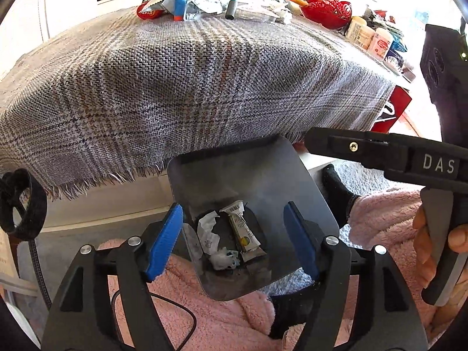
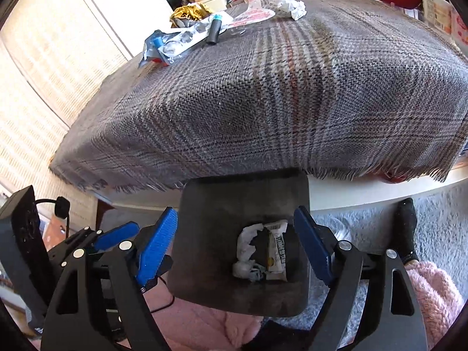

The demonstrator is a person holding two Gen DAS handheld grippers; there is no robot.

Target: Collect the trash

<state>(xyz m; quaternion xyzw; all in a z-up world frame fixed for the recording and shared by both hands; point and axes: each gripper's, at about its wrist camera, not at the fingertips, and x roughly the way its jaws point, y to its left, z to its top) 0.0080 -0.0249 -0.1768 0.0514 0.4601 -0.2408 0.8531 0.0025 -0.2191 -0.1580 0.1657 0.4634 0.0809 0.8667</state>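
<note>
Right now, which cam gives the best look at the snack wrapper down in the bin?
Left wrist. The snack wrapper lies inside the dark bin with its barcode end and yellow spot readable, beside crumpled white paper. The right wrist view shows the same wrapper smaller and foreshortened, its print blurred.

The dark bin (image 1: 248, 181) stands just below the fringed edge of the plaid cloth (image 1: 181, 87) covering the surface. Inside the bin lie a crumpled white paper (image 1: 208, 231), a snack wrapper (image 1: 244, 231) and a small white plastic scrap (image 1: 225, 260). The left gripper (image 1: 234, 239) hangs over the bin, its blue jaws spread wide, holding nothing. Right of the bin, the other gripper's black body (image 1: 386, 155) reaches across. A litter pile (image 1: 204, 0) sits on the cloth's far side from the bin, beside a red bowl (image 1: 326, 14).
</note>
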